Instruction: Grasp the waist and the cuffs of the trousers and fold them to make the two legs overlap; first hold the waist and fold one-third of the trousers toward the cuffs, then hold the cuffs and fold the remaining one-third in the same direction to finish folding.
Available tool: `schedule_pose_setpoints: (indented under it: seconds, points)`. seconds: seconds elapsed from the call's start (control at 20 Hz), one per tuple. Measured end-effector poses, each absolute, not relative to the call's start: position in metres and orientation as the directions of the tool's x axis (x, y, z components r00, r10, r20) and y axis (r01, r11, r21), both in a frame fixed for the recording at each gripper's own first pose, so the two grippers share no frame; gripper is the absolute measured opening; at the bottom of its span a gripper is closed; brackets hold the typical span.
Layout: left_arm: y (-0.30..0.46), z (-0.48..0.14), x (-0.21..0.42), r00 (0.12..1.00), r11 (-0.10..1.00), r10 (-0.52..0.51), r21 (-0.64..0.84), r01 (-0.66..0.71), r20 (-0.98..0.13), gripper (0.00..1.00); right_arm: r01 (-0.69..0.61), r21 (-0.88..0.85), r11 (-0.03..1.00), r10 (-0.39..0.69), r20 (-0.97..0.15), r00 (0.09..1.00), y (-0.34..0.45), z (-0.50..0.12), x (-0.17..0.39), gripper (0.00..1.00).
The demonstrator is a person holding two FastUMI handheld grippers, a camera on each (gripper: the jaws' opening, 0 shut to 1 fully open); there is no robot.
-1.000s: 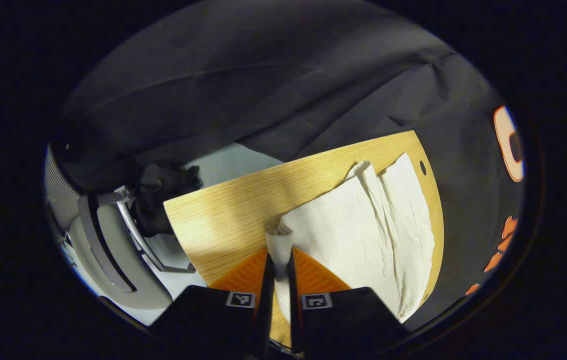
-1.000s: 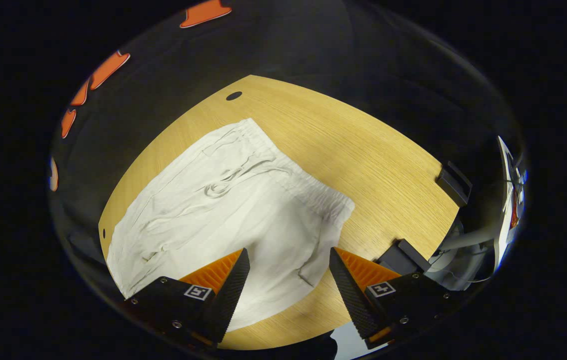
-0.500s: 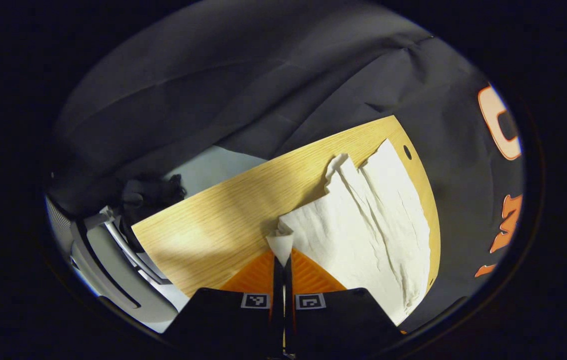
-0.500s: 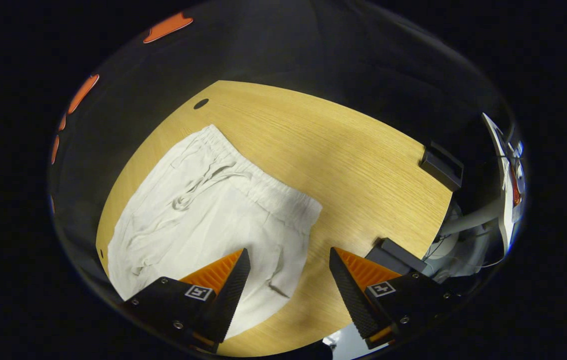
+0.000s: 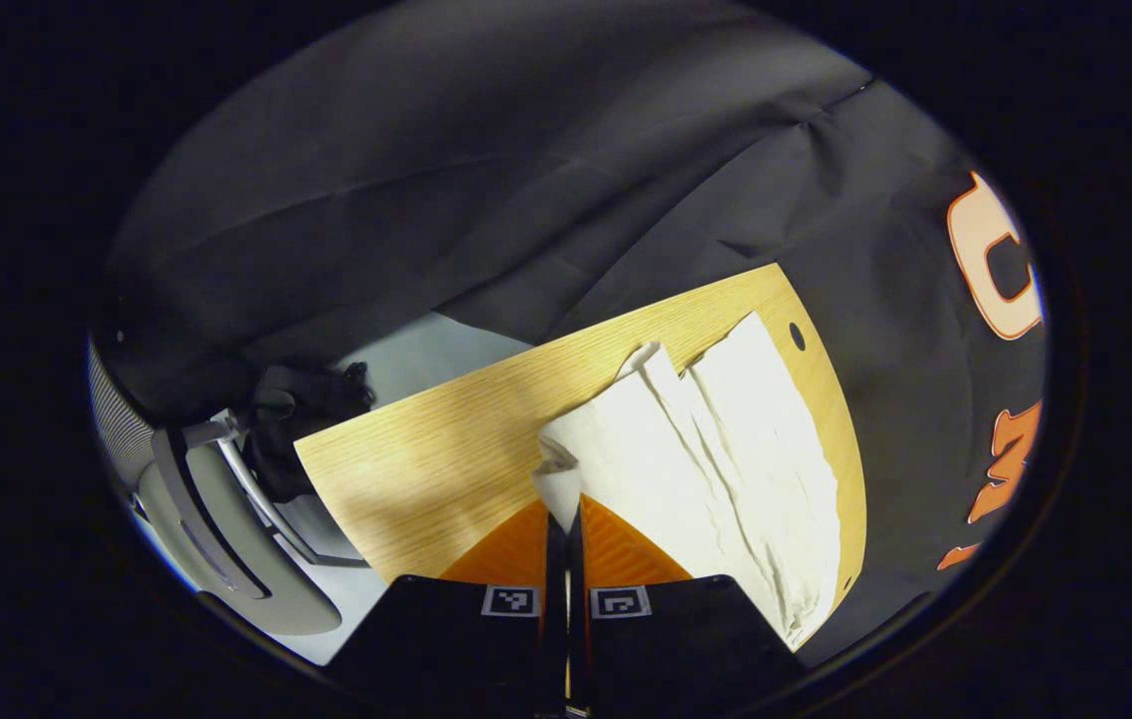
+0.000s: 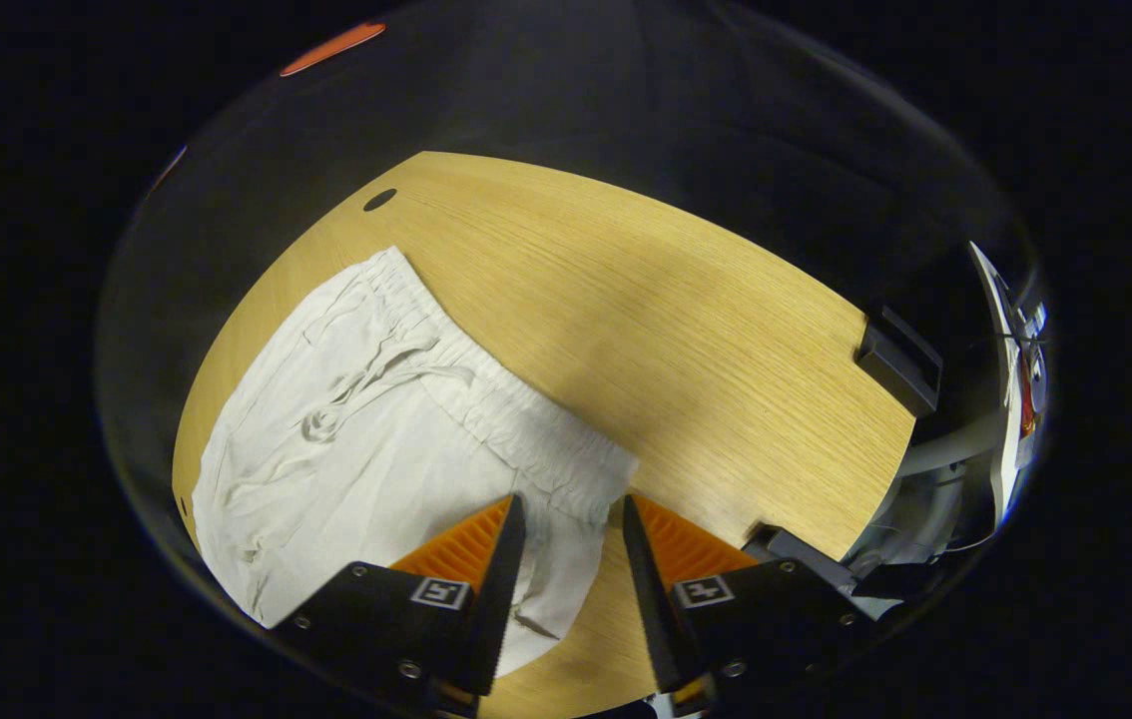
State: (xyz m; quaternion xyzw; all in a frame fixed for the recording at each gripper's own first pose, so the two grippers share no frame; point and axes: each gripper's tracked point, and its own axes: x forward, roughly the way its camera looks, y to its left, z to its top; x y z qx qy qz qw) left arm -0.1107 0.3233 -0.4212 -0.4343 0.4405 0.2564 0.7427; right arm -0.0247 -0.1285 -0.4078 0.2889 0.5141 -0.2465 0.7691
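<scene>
The left gripper [image 5: 566, 519] has a black body bearing two small square black-and-white markers. The right gripper [image 6: 566, 524] has the same (plus small round screws) and serrated inner finger [image 6: 499, 589] edges.

Your left gripper [image 5: 566, 519] has its two fingers pressed nearly flat together, pinching a small bunched corner of the trousers [image 5: 726, 469] between the tips, and it points forward at a low angle. Your right gripper [image 6: 573, 514] has its jaws partly apart with a narrow gap between them; the fingers straddle the corner of the waistband without visibly pressing on it.
</scene>
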Motion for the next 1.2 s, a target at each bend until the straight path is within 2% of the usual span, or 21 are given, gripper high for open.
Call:
schedule_pose_setpoints:
  seconds: [0.05,0.15,0.35,0.8,1.05,1.2]
  points:
    - [0.322,-0.413,-0.107,0.487,0.497,0.001,-0.422,-0.758,-0.874,0.05,0.692,0.197,0.695,-0.091,-0.93,0.355,-0.131,-0.41,-0.023,0.41]
    - [0.322,-0.401,-0.1,0.496,0.504,0.006,-0.426,-0.751,-0.868,0.05,0.719,0.239,0.653,-0.073,-0.924,0.375,-0.131,-0.41,-0.02,0.23]
    - [0.32,-0.386,-0.088,0.514,0.531,0.018,-0.428,-0.732,-0.857,0.05,0.751,0.363,0.552,0.013,-0.904,0.428,-0.128,-0.4,-0.015,0.07]
    - [0.311,-0.349,-0.047,0.554,0.592,0.065,-0.415,-0.691,-0.83,0.05,0.633,0.467,0.618,0.081,-0.838,0.54,-0.132,-0.345,0.022,0.05]
    - [0.316,-0.326,-0.025,0.569,0.637,0.079,-0.398,-0.66,-0.819,0.05,0.603,0.489,0.631,0.113,-0.826,0.552,-0.132,-0.334,0.042,0.05]
    - [0.323,-0.322,-0.003,0.581,0.648,0.075,-0.403,-0.646,-0.811,0.05,0.624,0.497,0.603,0.124,-0.831,0.542,-0.132,-0.332,0.051,0.05]
